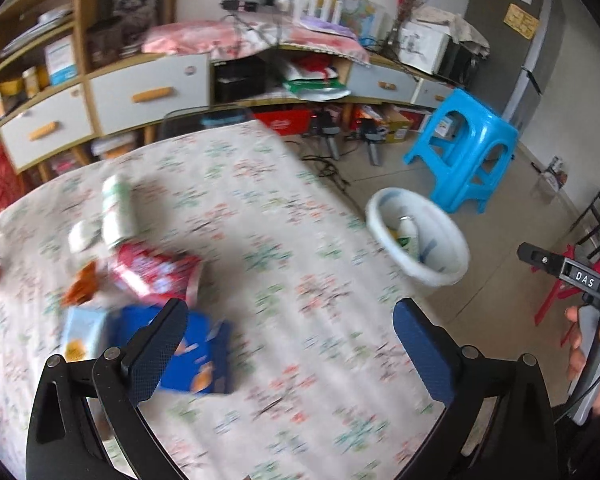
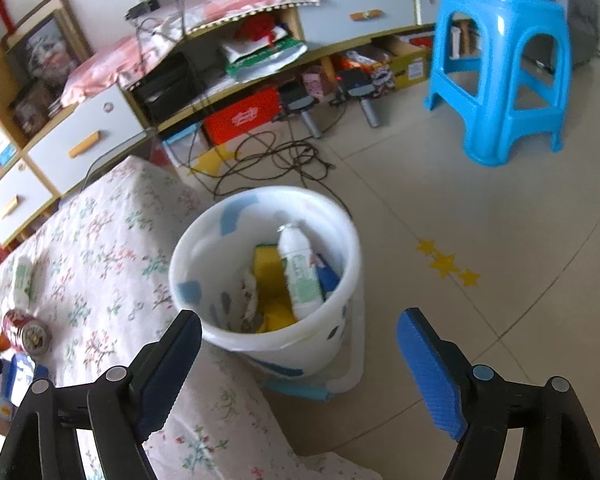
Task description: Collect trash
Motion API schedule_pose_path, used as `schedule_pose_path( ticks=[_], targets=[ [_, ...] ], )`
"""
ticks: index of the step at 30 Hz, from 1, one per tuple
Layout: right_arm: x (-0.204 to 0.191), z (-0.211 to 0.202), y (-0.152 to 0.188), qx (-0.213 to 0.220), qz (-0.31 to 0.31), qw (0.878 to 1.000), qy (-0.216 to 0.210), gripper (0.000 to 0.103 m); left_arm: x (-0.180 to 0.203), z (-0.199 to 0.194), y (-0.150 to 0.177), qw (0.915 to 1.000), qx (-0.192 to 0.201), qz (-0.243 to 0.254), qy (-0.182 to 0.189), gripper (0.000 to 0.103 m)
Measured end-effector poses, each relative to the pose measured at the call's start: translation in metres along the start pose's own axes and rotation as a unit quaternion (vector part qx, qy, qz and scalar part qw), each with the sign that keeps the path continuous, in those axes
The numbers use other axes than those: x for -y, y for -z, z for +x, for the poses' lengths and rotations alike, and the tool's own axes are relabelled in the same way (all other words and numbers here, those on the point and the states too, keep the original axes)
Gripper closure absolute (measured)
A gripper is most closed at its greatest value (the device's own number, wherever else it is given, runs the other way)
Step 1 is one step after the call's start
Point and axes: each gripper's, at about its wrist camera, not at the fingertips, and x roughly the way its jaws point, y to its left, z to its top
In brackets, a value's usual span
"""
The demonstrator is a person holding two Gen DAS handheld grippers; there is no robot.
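Trash lies blurred on the flowered tablecloth [image 1: 284, 216] in the left wrist view: a green-and-white bottle [image 1: 116, 208], a red can [image 1: 152, 272], an orange wrapper [image 1: 80, 284] and a blue box [image 1: 180, 356]. My left gripper [image 1: 292, 316] is open and empty above the cloth, with its left finger over the blue box. A white bin [image 2: 280, 356] stands on the floor against the table's edge and holds a white bottle [image 2: 300, 272] and yellow packets [image 2: 268, 264]. My right gripper [image 2: 300, 336] hangs open and empty over the bin's near rim. The bin [image 1: 432, 276] also shows from the left.
A blue plastic stool [image 2: 504, 68] stands on the tiled floor beyond the bin. Black cables [image 2: 268, 160] sprawl on the floor in front of a low cabinet with drawers [image 1: 140, 96]. A hand holding the other gripper [image 1: 564, 272] shows at the right edge.
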Motion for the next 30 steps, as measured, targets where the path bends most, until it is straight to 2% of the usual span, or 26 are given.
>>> schedule_pose_path(
  ticks=[7, 13, 16, 20, 27, 29, 30],
  targets=[
    [-0.043, 0.006, 0.015, -0.01, -0.051, 0.999, -0.001, 0.015, -0.064, -0.021, 0.023, 0.9986, -0.011, -0.037, -0.035, 0.0],
    [-0.078, 0.018, 0.026, -0.021, -0.09, 0.996, 0.007, 0.014, -0.116, -0.027, 0.046, 0.994, -0.02, -0.103, -0.032, 0.0],
    [-0.094, 0.025, 0.032, -0.03, -0.102, 0.994, 0.009, 0.014, -0.128, -0.023, 0.055, 0.9927, -0.036, -0.108, -0.039, 0.0],
    [-0.117, 0.032, 0.037, -0.035, -0.119, 0.992, 0.007, 0.014, -0.141, -0.008, 0.063, 0.9914, -0.058, -0.093, -0.071, 0.0],
    [-0.166, 0.045, 0.048, -0.043, -0.162, 0.986, -0.003, 0.014, -0.161, 0.013, 0.064, 0.9865, -0.081, -0.121, -0.075, 0.001],
    [-0.182, 0.051, 0.053, -0.047, -0.18, 0.983, -0.004, 0.014, -0.166, 0.018, 0.064, 0.9862, -0.084, -0.131, -0.057, 0.005],
    [-0.188, 0.053, 0.055, -0.048, -0.187, 0.981, -0.004, 0.014, -0.167, 0.02, 0.065, 0.9862, -0.086, -0.133, -0.048, 0.014]
  ],
)
